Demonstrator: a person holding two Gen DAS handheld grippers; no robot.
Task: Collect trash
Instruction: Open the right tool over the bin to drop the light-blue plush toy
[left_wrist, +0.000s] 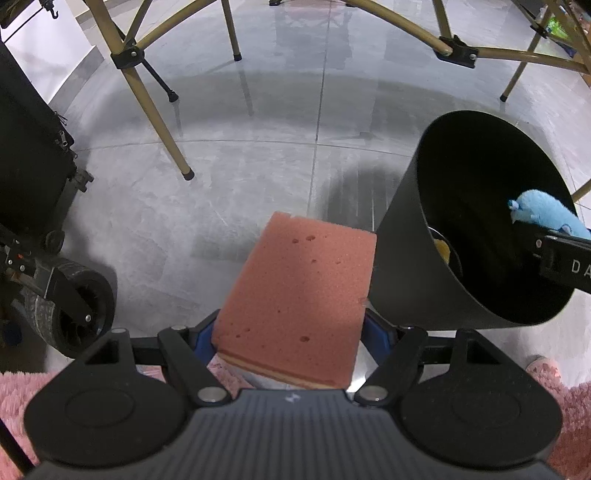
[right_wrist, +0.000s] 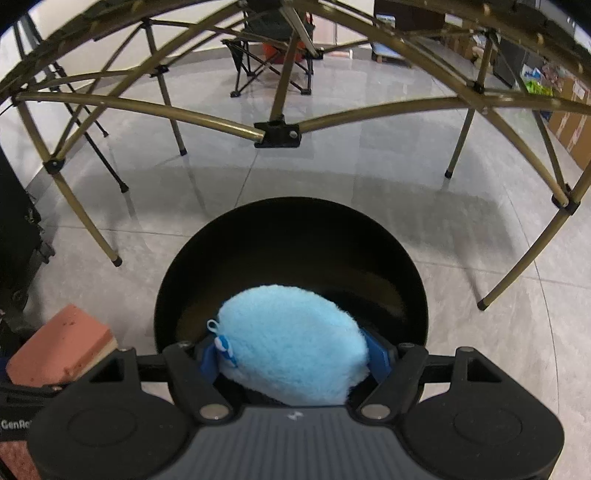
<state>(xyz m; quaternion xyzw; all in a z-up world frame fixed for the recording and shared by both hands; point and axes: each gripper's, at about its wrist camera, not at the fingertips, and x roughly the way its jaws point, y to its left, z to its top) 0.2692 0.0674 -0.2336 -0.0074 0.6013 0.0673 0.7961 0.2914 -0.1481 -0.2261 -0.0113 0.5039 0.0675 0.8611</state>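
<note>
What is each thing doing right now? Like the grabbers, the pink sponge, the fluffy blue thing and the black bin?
Left gripper: shut on the pink sponge.
Pink sponge: held in the air, beside the bin, not inside.
Right gripper: shut on the fluffy blue pad.
Fluffy blue pad: held over the bin's opening.
Black bin: upright, open, something yellow at the bottom.

Glossy grey tile floor (left_wrist: 258, 177) everywhere, super reflective. Gold folding frame legs (right_wrist: 85, 218) all around, a black camp chair (right_wrist: 273, 44) further back, and cardboard boxes (right_wrist: 569, 122) stacked on the right.
</note>
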